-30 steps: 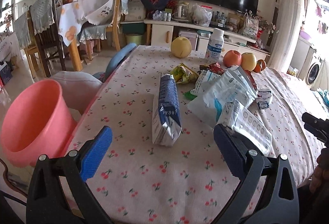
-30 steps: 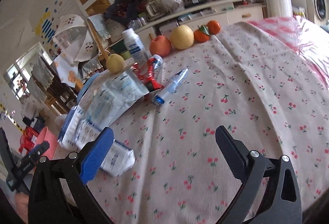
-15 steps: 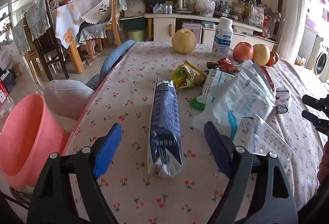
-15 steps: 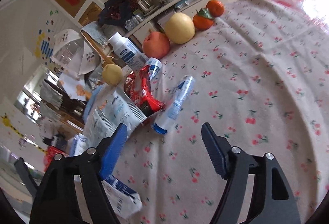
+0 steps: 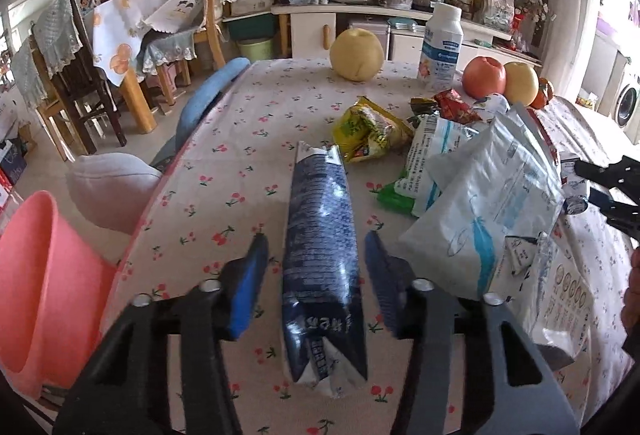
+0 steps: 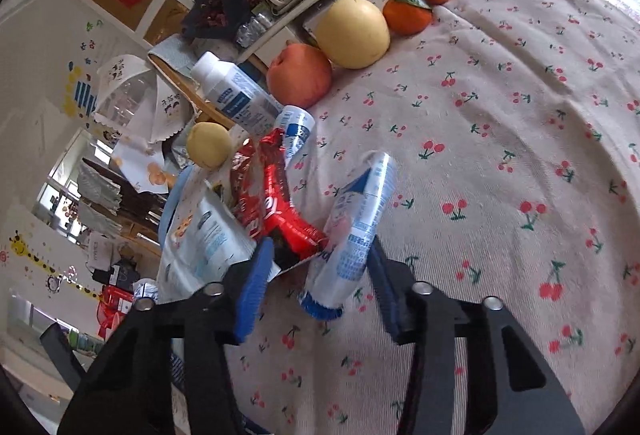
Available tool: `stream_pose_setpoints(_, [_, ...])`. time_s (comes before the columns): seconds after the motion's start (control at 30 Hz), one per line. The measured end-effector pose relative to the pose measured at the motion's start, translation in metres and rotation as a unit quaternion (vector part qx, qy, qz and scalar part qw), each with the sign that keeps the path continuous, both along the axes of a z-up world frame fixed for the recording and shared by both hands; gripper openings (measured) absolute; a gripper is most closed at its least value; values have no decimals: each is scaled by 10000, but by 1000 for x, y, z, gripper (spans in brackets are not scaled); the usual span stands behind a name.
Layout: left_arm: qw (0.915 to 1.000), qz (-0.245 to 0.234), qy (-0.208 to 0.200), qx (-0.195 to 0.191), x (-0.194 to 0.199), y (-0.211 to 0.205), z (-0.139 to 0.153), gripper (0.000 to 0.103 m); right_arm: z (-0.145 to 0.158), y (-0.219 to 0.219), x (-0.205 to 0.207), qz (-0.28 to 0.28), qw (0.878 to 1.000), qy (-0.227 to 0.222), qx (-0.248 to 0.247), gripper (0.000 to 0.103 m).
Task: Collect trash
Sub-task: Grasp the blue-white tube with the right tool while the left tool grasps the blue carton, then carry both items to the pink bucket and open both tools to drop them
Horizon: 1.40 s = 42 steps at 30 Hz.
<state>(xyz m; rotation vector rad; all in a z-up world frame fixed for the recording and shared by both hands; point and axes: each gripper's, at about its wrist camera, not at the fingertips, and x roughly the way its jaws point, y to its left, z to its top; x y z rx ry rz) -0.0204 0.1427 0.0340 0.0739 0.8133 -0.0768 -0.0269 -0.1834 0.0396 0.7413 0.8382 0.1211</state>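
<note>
My left gripper (image 5: 316, 275) reaches forward low over the worktop (image 5: 224, 171), its fingers (image 5: 252, 279) spread to either side of the dark blue wrapper (image 5: 320, 255) lying lengthwise between them, with a gap on both sides. My right gripper (image 6: 318, 283) tilts down at the white-and-blue tube wrapper (image 6: 356, 231), fingers (image 6: 254, 291) parted around its near end, not yet clamped. A red wrapper (image 6: 276, 207) lies just left of it.
</note>
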Motion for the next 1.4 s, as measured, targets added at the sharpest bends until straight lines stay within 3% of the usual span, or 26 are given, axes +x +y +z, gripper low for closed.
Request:
stream_pose_setpoints(0.1, [10000, -58, 8, -49, 2, -1, -1, 36, -4, 0, 6, 7, 10000, 60, -33, 40])
stream_pose_setpoints(0.27, [9996, 1, 16, -284, 5, 6, -1, 33, -6, 1, 10, 11, 9996, 156, -228, 24])
stream_pose_setpoints(0.77, [9948, 77, -286, -970, -5, 33, 20, 33, 25, 7, -31, -361, 9952, -215, -884, 24])
stream_pose_setpoints(1.07, [9889, 125, -598, -1352, -18, 59, 41, 33, 58, 13, -66, -454, 9936, -747, -715, 23])
stream_pose_setpoints(1.27, [9842, 332, -783, -1551, -26, 85, 53, 33, 90, 48, -72, -105, 9920, -1198, -388, 23])
stream_pose_setpoints(1.4, [9800, 550, -923, -1677, -32, 107, 62, 33, 111, 100, -65, 505, 9883, -1412, -267, 23])
